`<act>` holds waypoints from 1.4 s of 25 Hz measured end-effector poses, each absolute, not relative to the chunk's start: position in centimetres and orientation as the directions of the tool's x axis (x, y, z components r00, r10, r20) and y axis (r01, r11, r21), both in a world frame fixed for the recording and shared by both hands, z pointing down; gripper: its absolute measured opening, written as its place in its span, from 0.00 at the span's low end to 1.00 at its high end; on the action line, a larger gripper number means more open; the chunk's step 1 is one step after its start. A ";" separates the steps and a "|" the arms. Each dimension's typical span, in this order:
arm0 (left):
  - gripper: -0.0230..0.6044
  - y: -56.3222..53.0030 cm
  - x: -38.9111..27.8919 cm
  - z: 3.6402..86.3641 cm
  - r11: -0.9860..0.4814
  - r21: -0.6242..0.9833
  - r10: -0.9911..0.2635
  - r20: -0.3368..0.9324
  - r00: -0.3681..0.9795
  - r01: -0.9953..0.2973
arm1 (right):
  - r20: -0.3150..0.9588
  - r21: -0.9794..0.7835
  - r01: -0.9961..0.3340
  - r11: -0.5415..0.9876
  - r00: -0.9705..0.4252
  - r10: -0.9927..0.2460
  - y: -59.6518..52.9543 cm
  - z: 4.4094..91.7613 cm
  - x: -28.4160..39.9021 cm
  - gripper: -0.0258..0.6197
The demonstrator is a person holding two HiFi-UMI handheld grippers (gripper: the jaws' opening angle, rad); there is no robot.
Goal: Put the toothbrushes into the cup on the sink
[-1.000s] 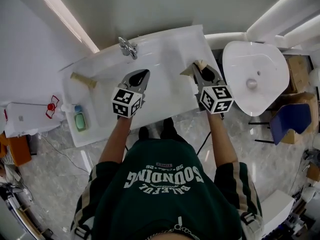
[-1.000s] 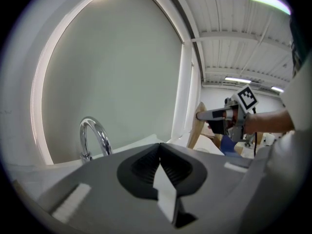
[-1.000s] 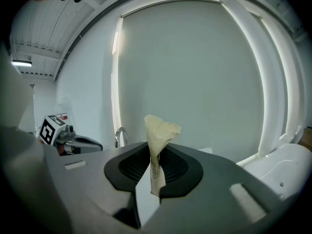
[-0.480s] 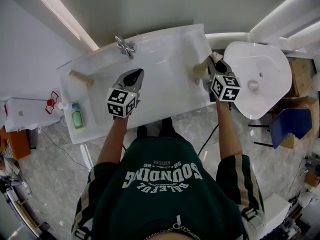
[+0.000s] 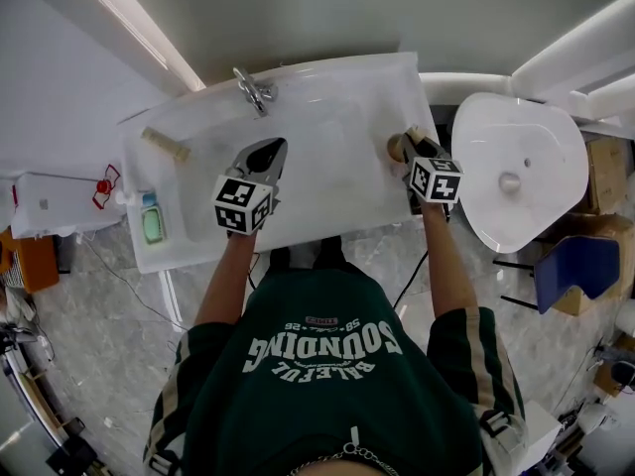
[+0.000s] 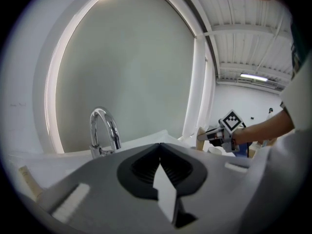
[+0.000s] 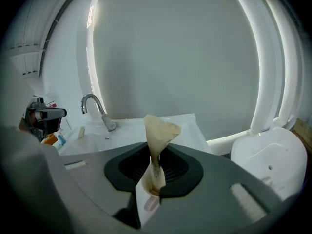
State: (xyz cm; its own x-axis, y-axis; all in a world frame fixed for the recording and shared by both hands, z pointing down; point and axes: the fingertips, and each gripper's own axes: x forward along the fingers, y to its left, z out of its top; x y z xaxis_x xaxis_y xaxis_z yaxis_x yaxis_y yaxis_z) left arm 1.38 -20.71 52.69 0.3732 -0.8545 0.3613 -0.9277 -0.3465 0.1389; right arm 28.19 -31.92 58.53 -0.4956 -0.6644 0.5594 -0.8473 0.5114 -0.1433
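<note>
Head view: we note a glossy white sink (image 5: 342, 117), with a wooden toothbrush (image 5: 165, 145) on its rim at upper left.
Left gripper view: left gripper (image 6: 160, 152) closed, empty.
Right gripper view: right gripper (image 7: 153, 179) pinches a creased tan paper cup (image 7: 158, 128). Its base is hidden from us.

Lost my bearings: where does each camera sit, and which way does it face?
Head view: on the person's head, steeply down on sink, shirt, forearms, left gripper, right gripper.
Left gripper view: rides that gripper, faces faucet; own shut jaws below.
Right gripper view: rides that gripper, faces faucet; jaws pinch a beige crumpled item.
Shared: faucet in all; each gripper view catches the other gripper.
</note>
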 end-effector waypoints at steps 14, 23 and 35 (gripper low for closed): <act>0.12 -20.6 2.1 53.1 -0.283 0.137 -0.873 0.373 0.314 -0.949 | 0.599 -0.178 -0.827 0.534 -0.521 -0.608 -33.1 60.8 28.1 0.13; 0.12 -19.5 2.1 52.6 -0.235 0.118 -0.889 0.375 0.262 -0.965 | 0.565 -0.193 -0.808 0.557 -0.555 -0.610 -34.1 60.8 28.2 0.23; 0.12 -19.3 1.2 52.5 -0.219 0.111 -0.894 0.375 0.245 -0.969 | 0.377 -0.160 -0.847 0.507 -0.527 -0.761 -33.3 55.0 28.5 0.24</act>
State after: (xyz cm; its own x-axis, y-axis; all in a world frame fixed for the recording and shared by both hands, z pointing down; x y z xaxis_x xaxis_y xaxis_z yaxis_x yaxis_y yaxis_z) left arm 1.20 -19.34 52.51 0.2452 -0.8941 0.3749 -0.9693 -0.2195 0.1107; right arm 28.49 -33.26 55.02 -0.5275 -0.7611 0.3775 -0.8467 0.5074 -0.1600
